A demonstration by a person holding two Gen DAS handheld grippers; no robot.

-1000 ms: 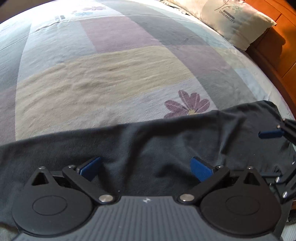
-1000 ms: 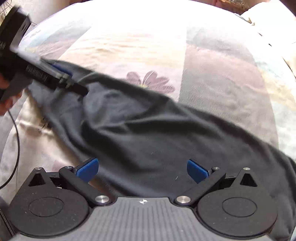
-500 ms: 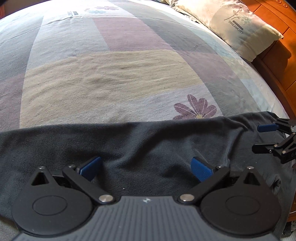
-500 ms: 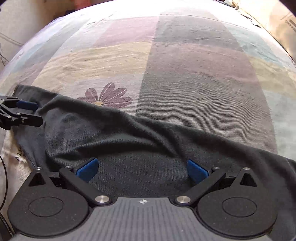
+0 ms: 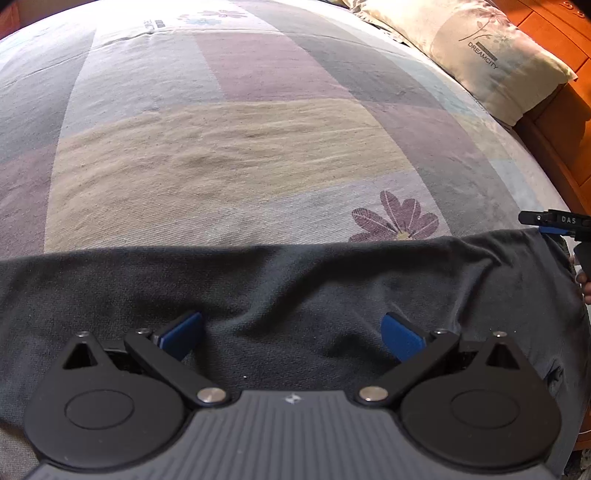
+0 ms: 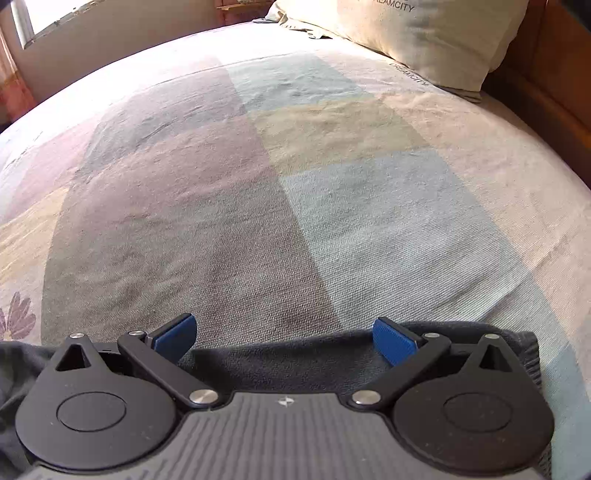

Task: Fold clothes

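A dark grey garment (image 5: 295, 288) lies spread in a wide band across the near side of the bed, its far edge almost straight. My left gripper (image 5: 291, 334) hovers open just over its middle, and nothing sits between the blue pads (image 5: 181, 332). My right gripper (image 6: 284, 341) is open too, over the garment's far edge (image 6: 295, 360) near its right end. In the left wrist view the right gripper (image 5: 546, 223) shows at the garment's right corner, held by a hand (image 5: 583, 280).
The bed's patchwork cover (image 5: 236, 155) in grey, beige and purple, with flower prints, stretches beyond the garment. A cream pillow (image 5: 480, 55) lies at the far right against orange wooden furniture (image 5: 561, 122). The right wrist view shows the same pillow (image 6: 406, 33).
My right gripper has swung to the right, from over the garment's body to its right end. The garment's far edge has flattened out. My left gripper has barely moved.
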